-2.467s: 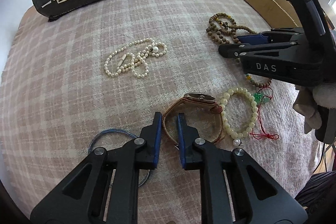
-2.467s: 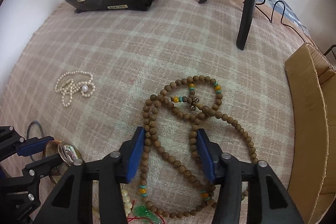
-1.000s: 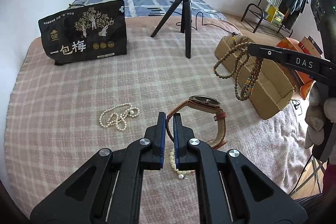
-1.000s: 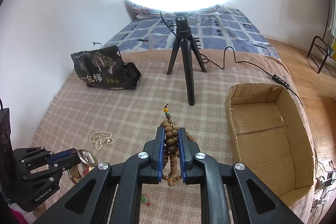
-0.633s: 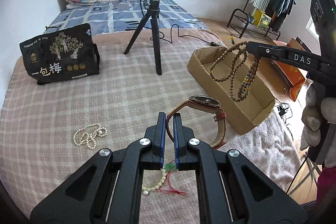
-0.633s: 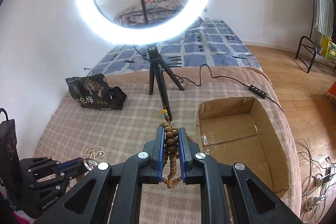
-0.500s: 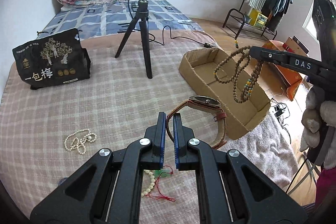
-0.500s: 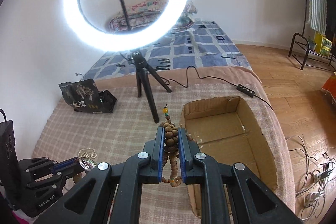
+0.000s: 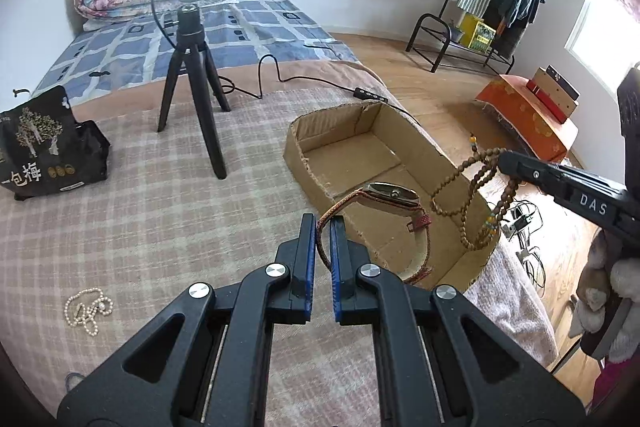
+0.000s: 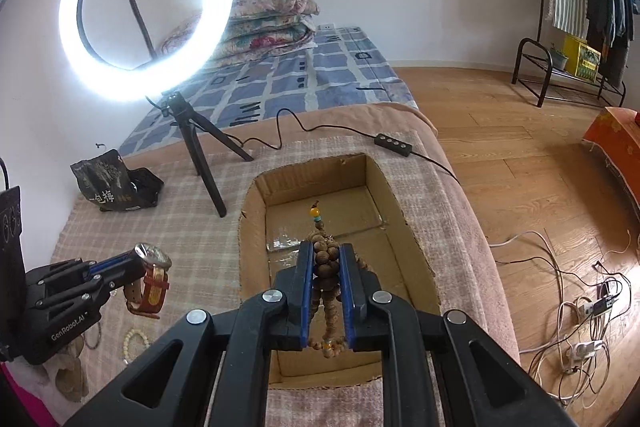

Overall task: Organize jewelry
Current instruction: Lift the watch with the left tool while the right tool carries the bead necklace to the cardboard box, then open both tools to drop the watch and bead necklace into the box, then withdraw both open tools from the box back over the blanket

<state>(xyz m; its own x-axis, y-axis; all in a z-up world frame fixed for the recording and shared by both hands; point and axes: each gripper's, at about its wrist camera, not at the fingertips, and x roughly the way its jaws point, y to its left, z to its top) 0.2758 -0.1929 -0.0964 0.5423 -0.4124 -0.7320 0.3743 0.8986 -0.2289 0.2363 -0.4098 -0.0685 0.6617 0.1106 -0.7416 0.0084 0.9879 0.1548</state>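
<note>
Both hands have swung across from the jewelry spread toward the cardboard box (image 10: 256, 227). The right gripper (image 10: 324, 291), fingers clamped on the wooden bead necklace (image 10: 326, 259), now hangs over its open bottom; the left gripper (image 9: 323, 255), pinching the watch (image 9: 392, 193) by its strap, nears the rim. Release looks next. The pearl necklace (image 9: 86, 309) waits on the blanket.

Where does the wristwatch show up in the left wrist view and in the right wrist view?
Left wrist view: wristwatch at centre, strap pinched in the left gripper, in front of the cardboard box.
Right wrist view: wristwatch at lower left, left of the box.
Shared landmark: the cardboard box.
</note>
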